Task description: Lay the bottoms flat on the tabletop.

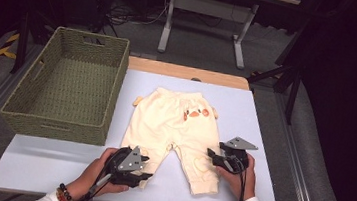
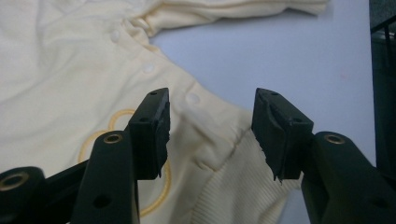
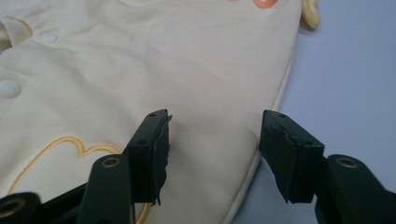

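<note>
**Both grippers poised at the cuffs of the baby trousers**

The pale yellow baby trousers [image 1: 176, 130] lie flat on the white worktop [image 1: 49, 162], waistband away from the person and the two legs running back toward the hands, so each leg's long axis points roughly at one gripper. The left gripper [image 1: 139, 176] sits at the end of the left leg: in its own view the ribbed cuff [image 2: 233, 186] lies directly between and just below the fingers [image 2: 152, 135], which stand moderately wide with nothing pinched. The right gripper [image 1: 212, 157] sits at the outer side of the right leg; its fingers [image 3: 152, 149] straddle the side seam [image 3: 254, 172], fabric under the one finger and bare worktop beyond the other, also apart and not pressing. Each hand is thus nearest its own leg. The woven basket [image 1: 68, 81] stands well off to the left.
</note>
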Demonstrator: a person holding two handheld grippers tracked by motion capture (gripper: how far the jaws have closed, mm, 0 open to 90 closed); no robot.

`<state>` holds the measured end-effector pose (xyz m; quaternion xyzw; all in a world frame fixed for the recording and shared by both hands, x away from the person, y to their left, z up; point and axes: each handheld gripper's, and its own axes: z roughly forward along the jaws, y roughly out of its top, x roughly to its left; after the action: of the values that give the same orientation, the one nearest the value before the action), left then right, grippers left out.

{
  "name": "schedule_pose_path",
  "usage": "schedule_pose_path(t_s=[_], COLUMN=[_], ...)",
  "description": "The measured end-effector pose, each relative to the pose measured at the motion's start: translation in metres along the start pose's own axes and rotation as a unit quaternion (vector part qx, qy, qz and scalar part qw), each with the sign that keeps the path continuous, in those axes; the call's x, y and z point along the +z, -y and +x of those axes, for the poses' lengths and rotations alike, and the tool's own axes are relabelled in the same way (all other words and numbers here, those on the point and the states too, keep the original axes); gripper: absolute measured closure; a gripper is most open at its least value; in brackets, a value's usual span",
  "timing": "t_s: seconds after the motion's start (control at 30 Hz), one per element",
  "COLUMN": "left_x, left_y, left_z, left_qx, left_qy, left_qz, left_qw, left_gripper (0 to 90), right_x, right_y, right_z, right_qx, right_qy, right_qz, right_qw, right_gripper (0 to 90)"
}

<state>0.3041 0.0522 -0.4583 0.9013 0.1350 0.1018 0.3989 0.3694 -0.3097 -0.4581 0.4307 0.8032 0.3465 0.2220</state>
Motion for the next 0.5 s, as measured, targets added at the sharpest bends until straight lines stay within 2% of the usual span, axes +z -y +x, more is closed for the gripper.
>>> schedule_pose_path(t_s=[0.03, 0.07, 0.17, 0.23, 0.27, 0.3, 0.33, 0.43, 0.5], left_x=[0.0004, 0.0016, 0.0034, 0.0049, 0.0057, 0.0064, 0.0068, 0.0068, 0.0066], left_y=[0.0024, 0.0042, 0.0066, 0.0079, 0.0085, 0.0091, 0.0090, 0.0079, 0.0077], left_z=[0.0001, 0.0026, 0.0045, 0.0050, 0.0057, 0.0063, 0.0072, 0.0092, 0.0086], left_qx=[-0.007, -0.021, -0.030, -0.037, -0.048, -0.053, -0.052, -0.055, -0.054], left_qy=[0.006, 0.015, 0.023, 0.034, 0.045, 0.054, 0.059, 0.069, 0.067], left_qz=[-0.007, -0.003, -0.008, -0.014, -0.015, -0.017, -0.017, -0.013, -0.015], left_qw=[0.9999, 0.9997, 0.9992, 0.9987, 0.9977, 0.9970, 0.9967, 0.9960, 0.9962], left_gripper=[47.2, 46.9, 46.6, 50.3, 52.8, 58.6, 60.7, 68.0, 70.7], right_x=[0.0003, 0.0003, -0.0017, -0.0023, -0.0020, -0.0013, -0.0008, 0.0002, 0.0003], right_y=[-0.0001, 0.0001, -0.0002, 0.0009, 0.0016, 0.0019, 0.0019, 0.0005, 0.0000], right_z=[-0.0021, -0.0030, -0.0053, -0.0086, -0.0106, -0.0115, -0.0120, -0.0101, -0.0093], right_qx=[0.008, 0.011, 0.013, 0.024, 0.033, 0.042, 0.044, 0.035, 0.032], right_qy=[-0.001, -0.005, -0.003, 0.002, -0.003, -0.008, -0.009, -0.021, -0.030], right_qz=[0.004, 0.004, 0.010, 0.010, 0.010, 0.009, 0.009, 0.008, 0.008], right_qw=[1.0000, 0.9999, 0.9999, 0.9997, 0.9994, 0.9990, 0.9990, 0.9991, 0.9990], right_gripper=[46.0, 47.1, 47.6, 47.0, 47.4, 48.1, 49.2, 61.3, 69.3])
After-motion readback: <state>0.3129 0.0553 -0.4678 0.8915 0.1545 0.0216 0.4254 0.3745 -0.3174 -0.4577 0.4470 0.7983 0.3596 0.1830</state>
